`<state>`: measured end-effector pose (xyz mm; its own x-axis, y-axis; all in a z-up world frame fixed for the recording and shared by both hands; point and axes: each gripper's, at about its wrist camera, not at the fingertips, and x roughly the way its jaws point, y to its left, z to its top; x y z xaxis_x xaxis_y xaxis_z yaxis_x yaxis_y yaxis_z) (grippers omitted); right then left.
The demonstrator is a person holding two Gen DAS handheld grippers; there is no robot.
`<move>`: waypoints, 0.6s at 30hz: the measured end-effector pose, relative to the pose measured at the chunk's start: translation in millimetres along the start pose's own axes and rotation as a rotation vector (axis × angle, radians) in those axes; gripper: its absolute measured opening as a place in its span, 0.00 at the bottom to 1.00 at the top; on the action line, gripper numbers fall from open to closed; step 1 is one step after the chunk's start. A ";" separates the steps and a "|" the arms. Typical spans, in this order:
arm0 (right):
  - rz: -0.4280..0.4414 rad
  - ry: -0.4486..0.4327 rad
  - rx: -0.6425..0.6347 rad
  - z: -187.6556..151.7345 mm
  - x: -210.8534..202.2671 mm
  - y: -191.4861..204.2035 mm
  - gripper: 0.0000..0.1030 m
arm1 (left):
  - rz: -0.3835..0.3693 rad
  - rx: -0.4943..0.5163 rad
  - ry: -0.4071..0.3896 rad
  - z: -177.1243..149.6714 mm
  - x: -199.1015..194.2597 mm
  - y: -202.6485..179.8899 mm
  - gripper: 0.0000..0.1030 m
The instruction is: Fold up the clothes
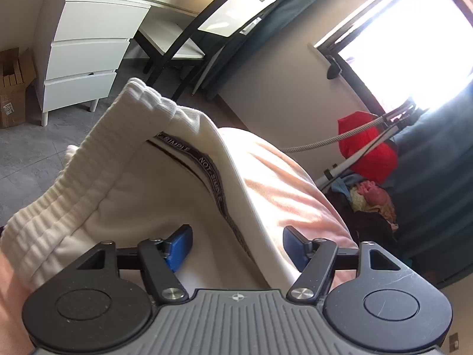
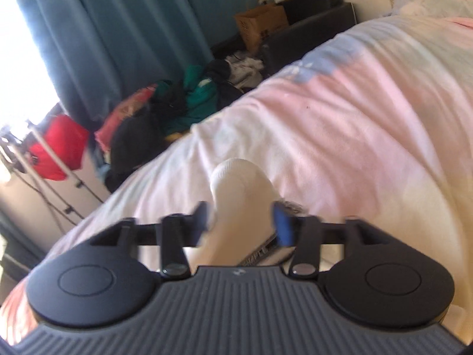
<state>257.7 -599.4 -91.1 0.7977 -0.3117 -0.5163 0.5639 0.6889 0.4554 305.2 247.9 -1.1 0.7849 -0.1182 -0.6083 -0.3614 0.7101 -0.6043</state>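
A white garment with a ribbed waistband and a black "NOT SIMPLE" lettered stripe lies over the pink bedspread. My left gripper is open, its blue pads wide apart, with a fold of the garment running between them. In the right wrist view, which is blurred, a rounded white part of the garment bulges up between the blue pads of my right gripper. The jaws stand apart on either side of the cloth.
A white chest of drawers and a chair stand beyond the bed. A cardboard box sits on the grey floor. A pile of clothes, a red bag, a paper bag and teal curtains lie beside the bed.
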 end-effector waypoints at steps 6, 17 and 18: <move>0.098 0.058 0.095 -27.1 -78.6 -36.4 0.75 | -0.021 -0.088 0.018 -39.7 -69.4 41.9 0.80; 0.202 0.339 0.406 -108.8 -96.7 -73.0 0.76 | -0.037 -0.249 0.009 -72.4 -75.3 104.4 0.78; 0.213 0.324 0.407 -107.7 -94.5 -71.5 0.76 | -0.037 -0.262 -0.002 -71.4 -66.8 104.7 0.78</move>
<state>118.9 -548.7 -153.0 0.8328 0.0673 -0.5495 0.4861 0.3862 0.7839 178.9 280.6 -60.4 0.8010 -0.1390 -0.5823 -0.4502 0.5013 -0.7390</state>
